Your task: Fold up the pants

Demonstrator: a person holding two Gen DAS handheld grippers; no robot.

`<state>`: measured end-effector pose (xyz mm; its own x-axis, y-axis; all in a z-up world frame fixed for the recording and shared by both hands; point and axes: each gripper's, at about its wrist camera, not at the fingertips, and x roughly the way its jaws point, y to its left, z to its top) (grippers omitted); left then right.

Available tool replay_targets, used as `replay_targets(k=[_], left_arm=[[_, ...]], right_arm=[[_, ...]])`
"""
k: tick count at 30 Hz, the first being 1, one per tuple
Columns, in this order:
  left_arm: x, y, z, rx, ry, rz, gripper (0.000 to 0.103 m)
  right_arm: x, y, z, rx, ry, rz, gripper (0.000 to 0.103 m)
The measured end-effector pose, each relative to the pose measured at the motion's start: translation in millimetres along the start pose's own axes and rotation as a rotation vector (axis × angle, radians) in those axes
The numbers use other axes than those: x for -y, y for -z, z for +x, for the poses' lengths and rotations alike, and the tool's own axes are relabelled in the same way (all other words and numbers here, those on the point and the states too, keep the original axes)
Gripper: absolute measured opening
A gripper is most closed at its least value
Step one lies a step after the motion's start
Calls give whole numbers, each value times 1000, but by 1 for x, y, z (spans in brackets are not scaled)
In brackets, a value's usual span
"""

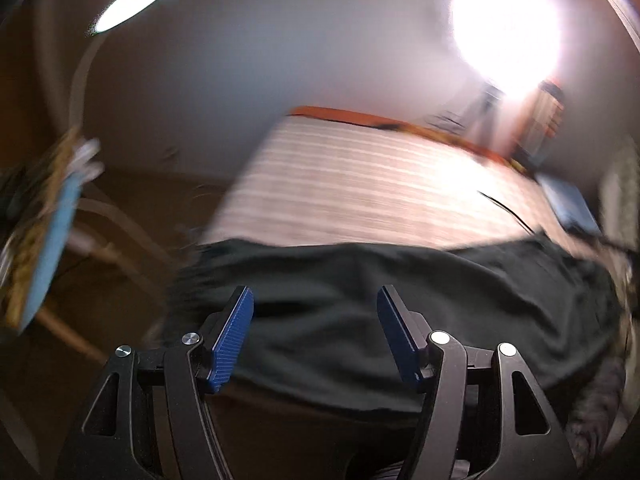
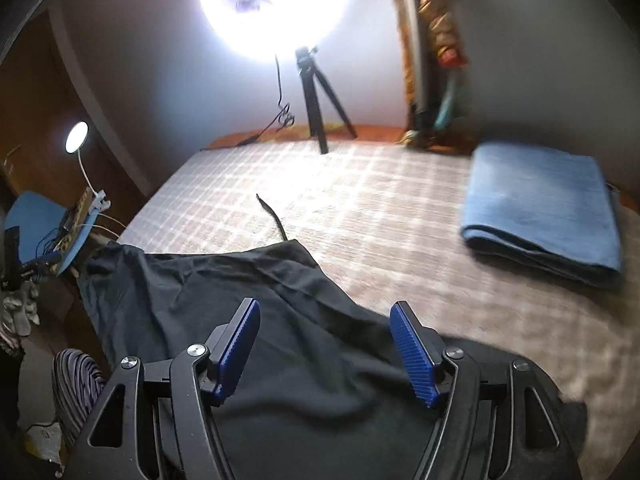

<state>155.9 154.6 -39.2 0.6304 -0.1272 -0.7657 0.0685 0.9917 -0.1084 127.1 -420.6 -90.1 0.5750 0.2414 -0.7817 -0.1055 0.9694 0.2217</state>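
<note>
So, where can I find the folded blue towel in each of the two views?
Left wrist view: blue towel at the far right edge, blurred, beyond the black pants.
Right wrist view: blue towel on the right, lying on the checked bed cover.
Shared landmark: the bright ring light.

Black pants point(image 2: 256, 320) cut off below, left-wrist view motion-blurred

Matt black cloth pants point(image 2: 248, 300) with soft creases, woven checked bedcover point(image 2: 360, 200) of rough-looking fabric, folded blue towel point(image 2: 540, 204) of nubby cloth, ribbed blue pads point(image 2: 416, 356) on matt black plastic gripper arms with shiny metal pins.
</note>
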Motion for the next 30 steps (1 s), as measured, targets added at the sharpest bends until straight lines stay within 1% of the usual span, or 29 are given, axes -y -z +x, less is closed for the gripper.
replay_targets(k=[2,4,7,10,12,14,16,18,22,24,25,26,27,28,29,30], left_arm=[[-35,3,2,0,-27,-104,64],[-67,8,11,-17,-48,-196,64],[-90,17,29,-52,-47,-270,64],[-99,29,53,-90,-41,-319,64],[-104,32,71,-100,-41,-351,64],[-106,36,83,-99,-71,-364,64],[-108,39,96,-111,-85,-380,61],[-110,40,100,-110,-101,-380,56],[-102,38,108,-107,-149,-307,35],[-98,37,109,-106,-167,-278,31],[-96,36,109,-102,-177,-257,28],[-94,35,109,-100,-182,-247,26],[-92,35,109,-94,-190,-235,25],[-92,34,109,-89,-196,-227,24],[-90,34,107,-81,-202,-218,23],[-89,33,106,-70,-206,-213,23]], right_arm=[[-2,-10,23,-21,-20,2,70],[-5,-18,39,-38,-31,0,70],[-6,-29,63,-75,-55,-6,74],[-9,-37,85,-105,-61,-25,77],[-9,-40,97,-126,-66,-27,77],[-11,-43,109,-143,-66,-32,78],[-11,-45,118,-154,-74,-43,80],[-11,-47,129,-163,-79,-49,81],[-5,-48,151,-182,-88,-25,81],[-5,-49,158,-191,-120,-6,79],[-6,-48,160,-193,-136,-6,73],[-9,-48,161,-194,-148,-14,58],[-14,-47,163,-194,-156,-32,46],[-19,-46,164,-195,-152,-45,24],[-24,-45,164,-194,-137,-56,14],[-30,-44,163,-183,-113,-67,9]])
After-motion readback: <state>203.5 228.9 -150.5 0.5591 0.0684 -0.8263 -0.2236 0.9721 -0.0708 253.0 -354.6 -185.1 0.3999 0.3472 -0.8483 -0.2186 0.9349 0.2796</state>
